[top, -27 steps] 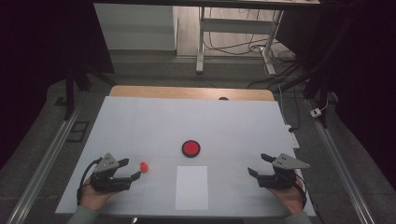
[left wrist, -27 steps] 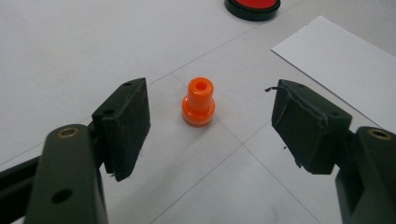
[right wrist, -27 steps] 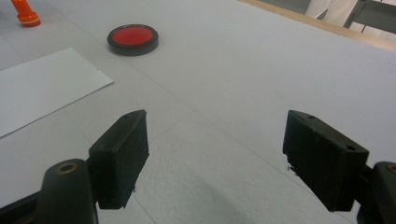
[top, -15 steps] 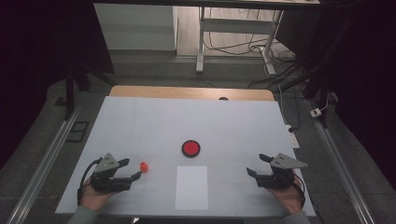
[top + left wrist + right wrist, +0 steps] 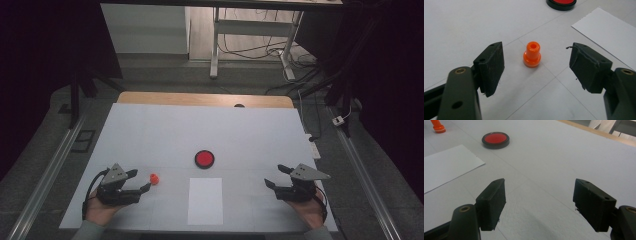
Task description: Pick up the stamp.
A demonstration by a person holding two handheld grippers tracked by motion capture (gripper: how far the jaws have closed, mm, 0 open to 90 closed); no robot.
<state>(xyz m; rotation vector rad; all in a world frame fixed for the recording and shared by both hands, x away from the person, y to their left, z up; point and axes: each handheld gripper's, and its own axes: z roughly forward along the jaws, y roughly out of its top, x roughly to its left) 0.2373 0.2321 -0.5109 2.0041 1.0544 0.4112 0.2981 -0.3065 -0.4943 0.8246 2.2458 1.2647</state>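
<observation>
One small orange peg [image 5: 532,54] is standing upright on the white table [image 5: 165,130], hollow end up, near the front left part of the surface. In the left gripper view it is sitting just ahead of the gap between the two black jaws, touching neither. The left gripper [image 5: 141,180] is lying low on the table just beside the peg, its jaws spread wide apart and holding nothing, with the person's left hand [image 5: 100,210] gripping it from behind.

Beyond the peg, toward the middle of the table, a red disc with a black rim [image 5: 204,158] is lying flat. Just in front of that disc, a white sheet of paper [image 5: 205,200] is lying flat near the front edge, between the two grippers.

Well apart on the right side, the right gripper [image 5: 274,176] is resting near the table's front right corner, its jaws also standing wide apart over bare table, with the right hand [image 5: 310,210] behind it.
</observation>
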